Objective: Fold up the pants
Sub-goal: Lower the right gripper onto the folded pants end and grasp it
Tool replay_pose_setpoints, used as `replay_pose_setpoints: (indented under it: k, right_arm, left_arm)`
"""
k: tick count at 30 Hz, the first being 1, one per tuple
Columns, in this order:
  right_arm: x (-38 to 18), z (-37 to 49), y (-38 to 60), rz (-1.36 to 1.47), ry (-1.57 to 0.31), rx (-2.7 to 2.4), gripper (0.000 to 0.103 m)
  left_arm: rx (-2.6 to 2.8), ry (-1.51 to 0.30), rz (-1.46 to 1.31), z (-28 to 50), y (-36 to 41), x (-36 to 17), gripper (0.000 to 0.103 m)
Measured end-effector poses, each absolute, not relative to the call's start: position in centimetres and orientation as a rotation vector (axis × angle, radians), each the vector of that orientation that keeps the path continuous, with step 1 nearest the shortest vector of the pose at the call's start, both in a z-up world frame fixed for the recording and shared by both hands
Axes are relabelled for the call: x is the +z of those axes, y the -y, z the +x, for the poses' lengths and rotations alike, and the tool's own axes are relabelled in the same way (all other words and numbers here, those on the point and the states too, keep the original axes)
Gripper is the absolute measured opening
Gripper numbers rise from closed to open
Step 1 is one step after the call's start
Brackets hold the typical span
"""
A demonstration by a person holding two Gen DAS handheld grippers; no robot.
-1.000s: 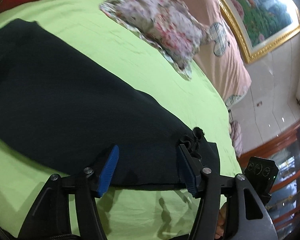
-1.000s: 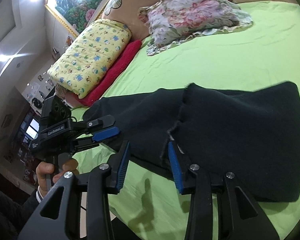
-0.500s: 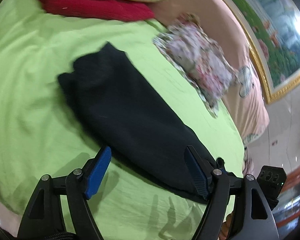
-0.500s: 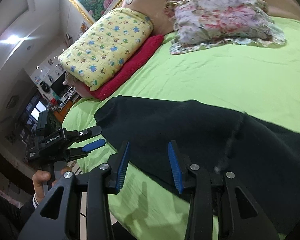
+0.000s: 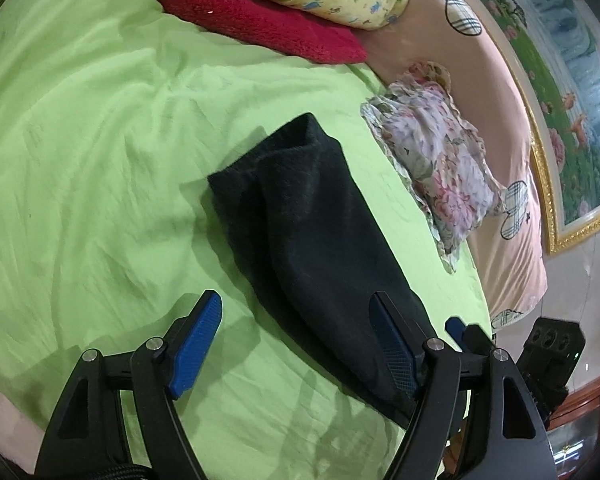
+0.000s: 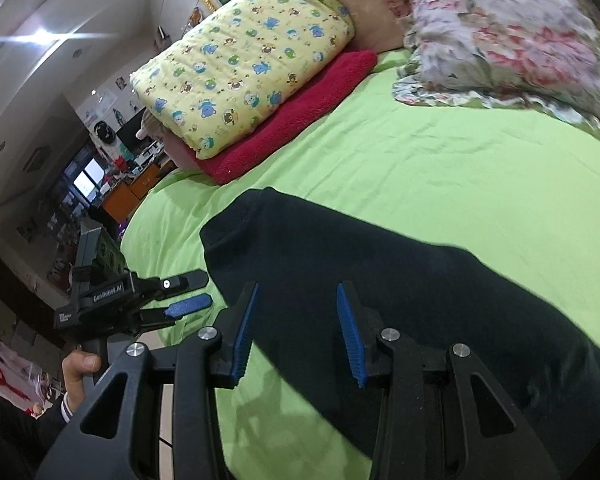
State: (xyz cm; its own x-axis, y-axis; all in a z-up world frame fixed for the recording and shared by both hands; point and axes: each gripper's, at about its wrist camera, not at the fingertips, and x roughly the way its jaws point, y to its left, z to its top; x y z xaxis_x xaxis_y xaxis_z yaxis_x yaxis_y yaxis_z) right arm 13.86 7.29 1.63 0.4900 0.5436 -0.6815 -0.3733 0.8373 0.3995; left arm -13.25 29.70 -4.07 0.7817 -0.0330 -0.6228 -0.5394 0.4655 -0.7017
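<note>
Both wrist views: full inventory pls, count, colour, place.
pants: 1, black, folded lengthwise on sheet, below both tongs
sheet: 1, lime green, covers bed
towel: 1, red, at bed head under yellow pillow
yellow pillow: 1, cartoon print, on towel
floral pillow: 1, pink-grey, against headboard
headboard: 1, peach with plaid motifs, behind pillows
painting: 1, gold frame, on wall above headboard
left tongs: 1, black with blue pads, open, empty
right tongs: 1, same, open, empty
hand: 1, grips left tongs' handle
</note>
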Motion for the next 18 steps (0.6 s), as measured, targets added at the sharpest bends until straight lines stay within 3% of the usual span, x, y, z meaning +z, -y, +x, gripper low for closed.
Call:
replay_pose_setpoints:
  k: [18]
  right_arm:
    - [0.4, 22.0, -12.2, 0.091, -0.972, 0.667, 0.042]
  left_arm:
    - [0.362, -0.603, -1.128, -11.9, -32.1, -4.9, 0.077]
